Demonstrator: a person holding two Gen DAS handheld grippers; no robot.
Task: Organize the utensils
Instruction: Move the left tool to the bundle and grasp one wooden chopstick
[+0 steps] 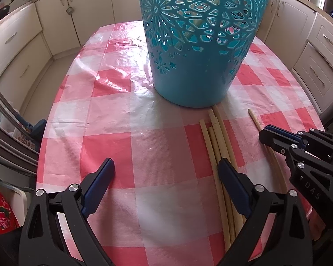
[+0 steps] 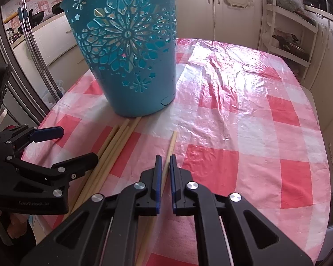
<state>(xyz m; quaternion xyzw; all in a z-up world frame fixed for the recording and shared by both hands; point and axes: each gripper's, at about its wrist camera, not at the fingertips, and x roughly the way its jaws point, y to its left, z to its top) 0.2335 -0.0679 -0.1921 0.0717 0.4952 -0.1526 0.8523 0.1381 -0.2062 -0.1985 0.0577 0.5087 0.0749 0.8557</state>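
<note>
- Right claw [image 2: 164, 161] was clamped on one chopstick [image 2: 172, 141] lying on the bench [image 2: 244, 122].
- Left claw [image 1: 166, 168] gaped wide, empty, chopsticks [image 1: 217, 133] under its right finger.
- Basket [image 2: 131, 55] stood ahead.

- The left gripper [image 1: 166, 173] is angling steeply downward, its jaws standing wide apart with nothing pressed between the pads.
- The right gripper [image 2: 164, 161] is tilting down likewise, its pads pinching a single chopstick [image 2: 172, 141].
</note>
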